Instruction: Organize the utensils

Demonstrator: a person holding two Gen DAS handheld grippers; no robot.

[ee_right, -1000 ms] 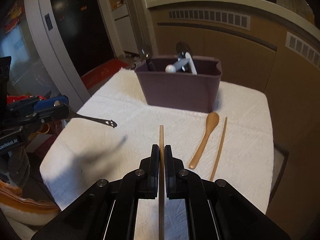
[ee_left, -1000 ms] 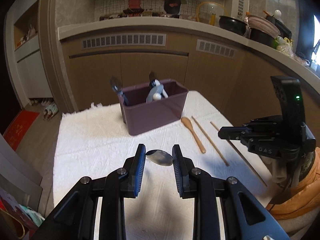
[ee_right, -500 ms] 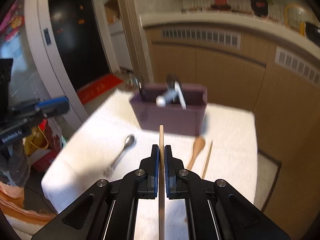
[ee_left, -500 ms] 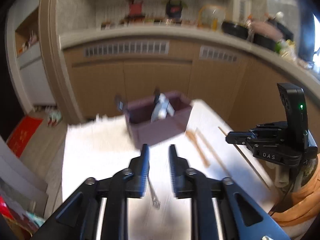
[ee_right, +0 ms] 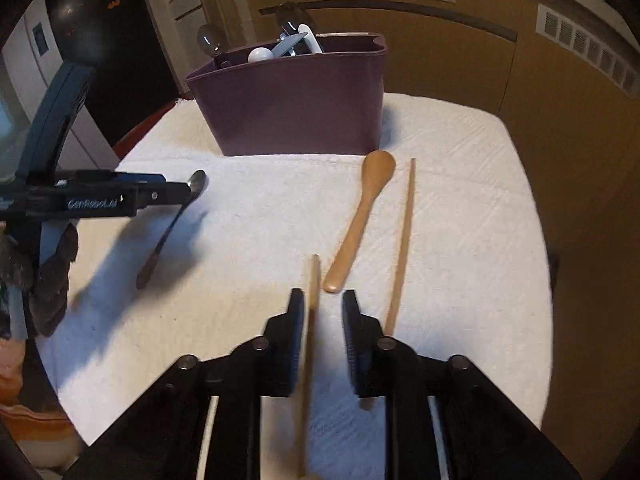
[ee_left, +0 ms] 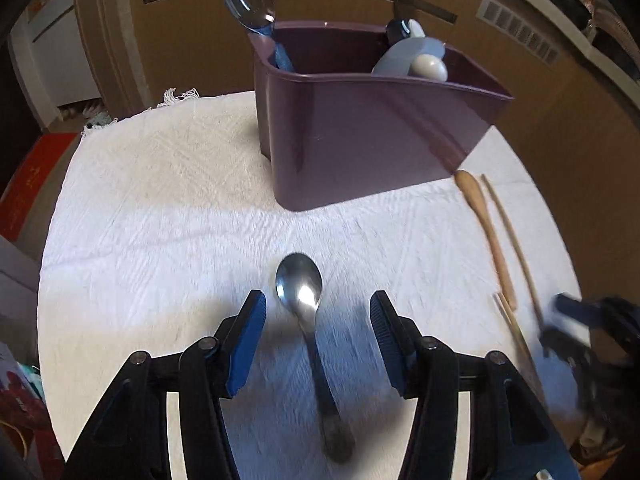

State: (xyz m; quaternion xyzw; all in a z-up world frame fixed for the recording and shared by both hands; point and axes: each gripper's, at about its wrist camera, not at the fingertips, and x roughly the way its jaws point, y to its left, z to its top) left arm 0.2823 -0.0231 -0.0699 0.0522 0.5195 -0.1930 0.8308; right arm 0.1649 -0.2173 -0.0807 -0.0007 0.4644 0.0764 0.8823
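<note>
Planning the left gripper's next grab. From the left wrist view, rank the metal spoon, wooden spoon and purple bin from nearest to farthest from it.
1. Metal spoon: between the left gripper's open jaws.
2. Wooden spoon: off to the right on the cloth.
3. Purple bin: farthest, straight ahead.

Bare cloth [ee_left: 168, 216] lies open left of the purple bin [ee_left: 360, 132]; wooden spoon [ee_right: 360, 216] crowds the right.
</note>
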